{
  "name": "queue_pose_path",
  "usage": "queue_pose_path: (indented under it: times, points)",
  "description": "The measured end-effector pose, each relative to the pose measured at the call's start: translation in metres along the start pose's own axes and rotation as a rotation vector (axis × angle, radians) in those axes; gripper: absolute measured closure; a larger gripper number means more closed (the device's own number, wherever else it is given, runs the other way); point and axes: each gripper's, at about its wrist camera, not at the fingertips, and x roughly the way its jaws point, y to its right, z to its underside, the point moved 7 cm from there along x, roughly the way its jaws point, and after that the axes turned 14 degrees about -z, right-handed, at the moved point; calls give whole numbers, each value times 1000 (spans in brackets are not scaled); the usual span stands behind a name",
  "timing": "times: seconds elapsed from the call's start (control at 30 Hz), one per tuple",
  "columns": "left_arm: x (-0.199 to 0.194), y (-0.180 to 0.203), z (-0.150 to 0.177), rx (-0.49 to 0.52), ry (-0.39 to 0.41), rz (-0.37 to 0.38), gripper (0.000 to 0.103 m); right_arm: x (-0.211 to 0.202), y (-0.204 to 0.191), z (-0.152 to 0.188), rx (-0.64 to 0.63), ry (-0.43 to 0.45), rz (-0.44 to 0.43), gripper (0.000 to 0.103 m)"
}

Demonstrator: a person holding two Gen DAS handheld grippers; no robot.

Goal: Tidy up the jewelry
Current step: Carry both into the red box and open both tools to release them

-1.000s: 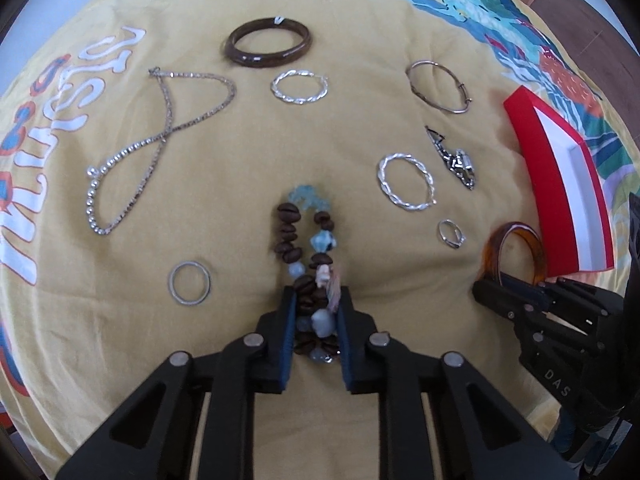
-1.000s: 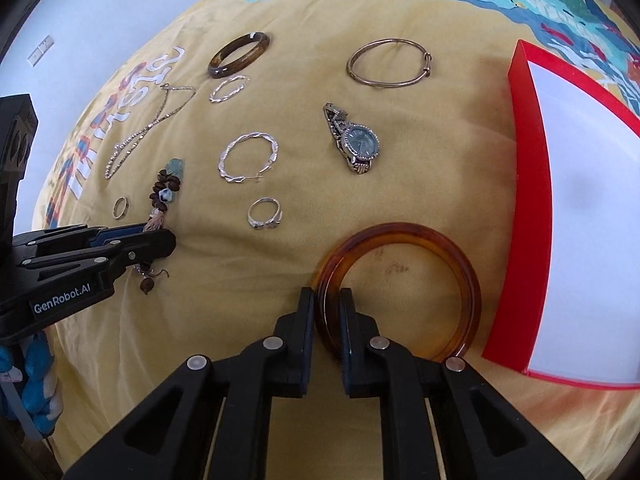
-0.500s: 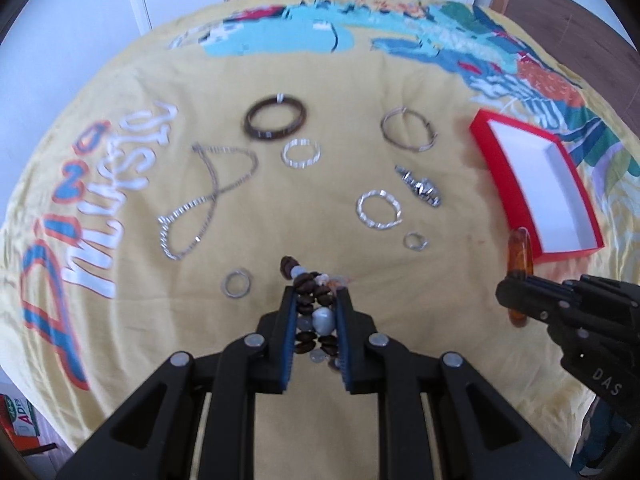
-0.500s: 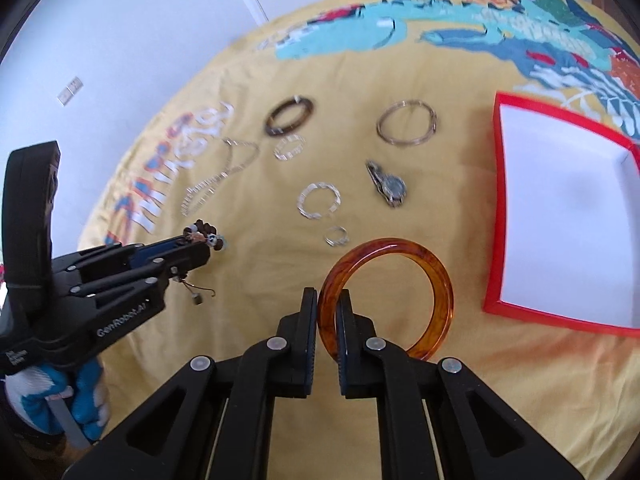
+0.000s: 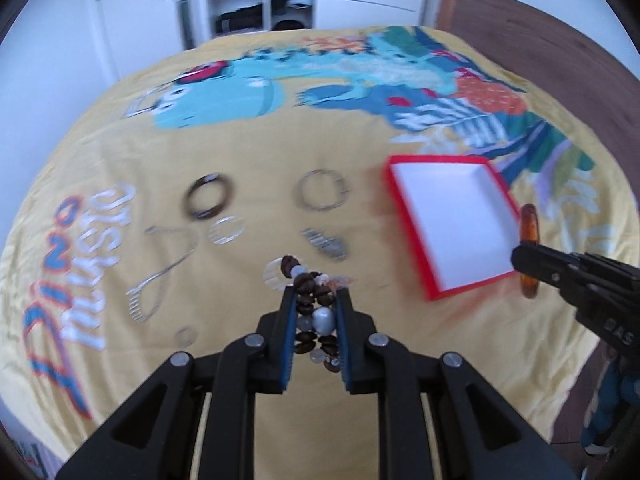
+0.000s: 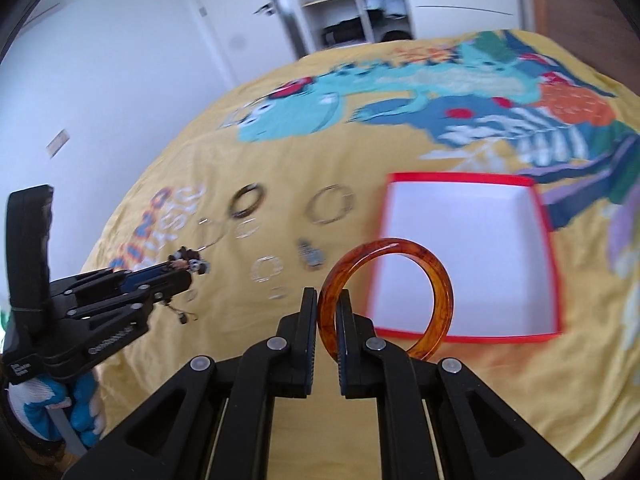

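My left gripper [image 5: 316, 300] is shut on a beaded bracelet [image 5: 314, 312] of brown and pale blue beads, held high above the yellow bedspread. My right gripper [image 6: 328, 298] is shut on an amber bangle [image 6: 434, 280], held upright in the air in front of the red-rimmed white tray [image 6: 464, 252]. The tray [image 5: 452, 232] holds nothing. In the left wrist view the right gripper [image 5: 520, 258] with the bangle [image 5: 530, 224] sits at the tray's right edge. In the right wrist view the left gripper [image 6: 184, 270] is at the left.
Left of the tray on the bedspread lie a dark brown bangle [image 5: 210, 200], a thin metal bangle [image 5: 322, 196], a watch [image 5: 326, 242], a silver chain necklace [image 5: 160, 272], twisted silver bracelets [image 6: 266, 270] and small rings [image 5: 186, 336]. A wooden headboard [image 5: 540, 44] borders the bed's far right.
Both grippers have risen well above the bed with their pieces lifted off the cloth. The view has widened and the tray now lies closer ahead of both.
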Motion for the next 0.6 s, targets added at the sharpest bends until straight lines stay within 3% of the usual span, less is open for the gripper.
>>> queue_pose_path:
  times: [0.3,0.43,0.6]
  points:
    - [34,128,-44,102,-56,190,86,-16,102,-14,90,20,118,95]
    - [62,166,-47,127,-95,230,86,5,133,-10,117,-27,117,94]
    - [101,190,-30,191,-159,218,86,35,162,7,133,-133,112,94]
